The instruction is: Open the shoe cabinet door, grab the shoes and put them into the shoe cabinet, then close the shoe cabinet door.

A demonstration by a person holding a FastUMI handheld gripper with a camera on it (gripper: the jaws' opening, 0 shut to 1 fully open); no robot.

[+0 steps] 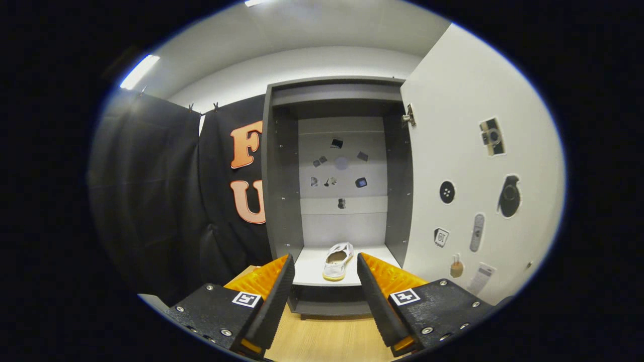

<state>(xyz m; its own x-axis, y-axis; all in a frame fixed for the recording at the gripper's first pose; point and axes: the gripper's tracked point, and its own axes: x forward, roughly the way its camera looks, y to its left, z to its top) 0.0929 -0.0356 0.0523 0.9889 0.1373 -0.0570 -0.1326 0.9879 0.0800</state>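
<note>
Two fingers of the gripper [324, 281] are standing well apart, jaws spread, nothing between the pads and nothing being clamped. Gripper is hovering over a light wooden floor [327, 339], pointing straight into the open shoe cabinet [282, 201].

Just ahead of the fingers, and between them in line of sight, one white shoe [338, 261] is sitting on the cabinet's bottom shelf [309, 269]. Heel end is facing the gripper, toe pointing toward the back panel. Shoe is lying flat on its sole, roughly centred on the shelf, not touching either side wall. Fingers are apart from it, no contact.

Cabinet is a tall dark grey carcass with a pale back panel [342, 221]. Several small stickers [337, 166] are scattered on the upper part of that panel; too small to tell what they are. A lower compartment is showing as a dark gap under the shelf.

Cabinet door [453, 151] is swung wide open on the right, hanging on a metal hinge [408, 116] near the top corner. Its inner face is white and is carrying more stickers: a camera, a round dark one, a dark grenade-like shape, a remote-like strip, a few others lower down.

Black cloth wall [151, 201] is hanging left of the cabinet. Ceiling light strip [139, 71] is glowing above it.
</note>
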